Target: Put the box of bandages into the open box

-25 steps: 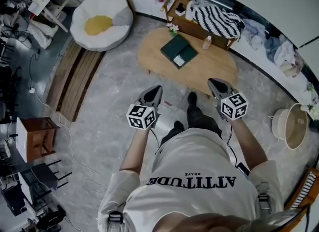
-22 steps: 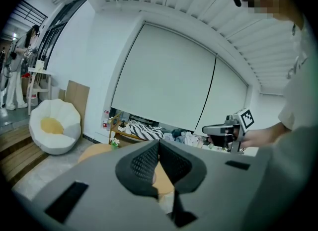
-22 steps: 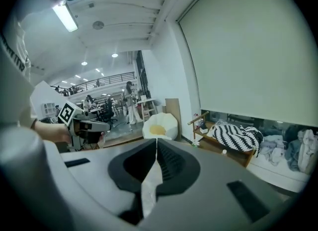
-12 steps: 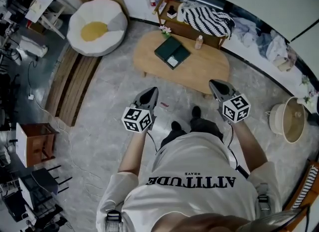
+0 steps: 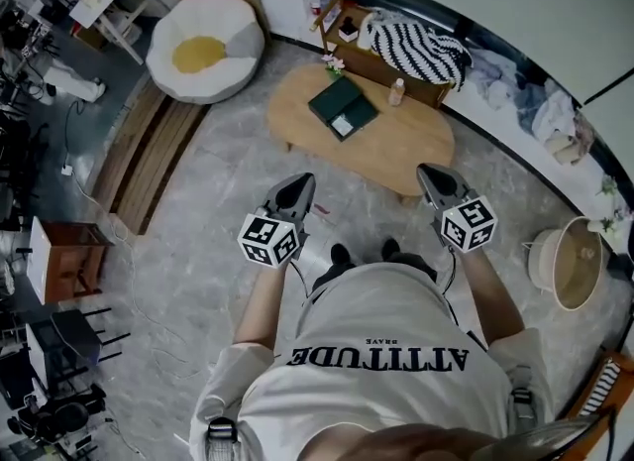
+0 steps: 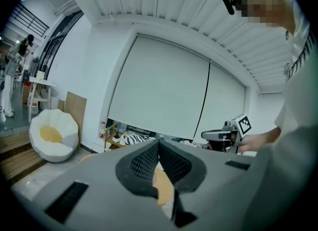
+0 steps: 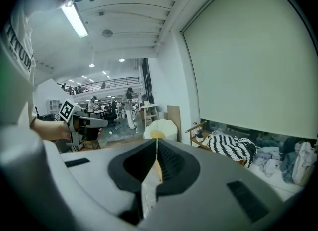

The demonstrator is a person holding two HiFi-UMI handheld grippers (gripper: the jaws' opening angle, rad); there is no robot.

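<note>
While held short of the oval table (image 5: 416,137), the left gripper (image 5: 299,183) and the right gripper (image 5: 432,175) each have jaws pressed together on nothing.

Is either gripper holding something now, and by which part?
Nothing is held. The left gripper and the right gripper both have their jaws shut together, empty.

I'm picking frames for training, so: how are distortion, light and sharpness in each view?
Head view: heavy fisheye, the far wall bows in an arc; light even, table sharp. Left gripper view: dark round vignette at the corners, left tongs shut, large in the foreground. Right gripper view: same vignette, ceiling lamp blown out, right tongs shut and fairly crisp.
</note>
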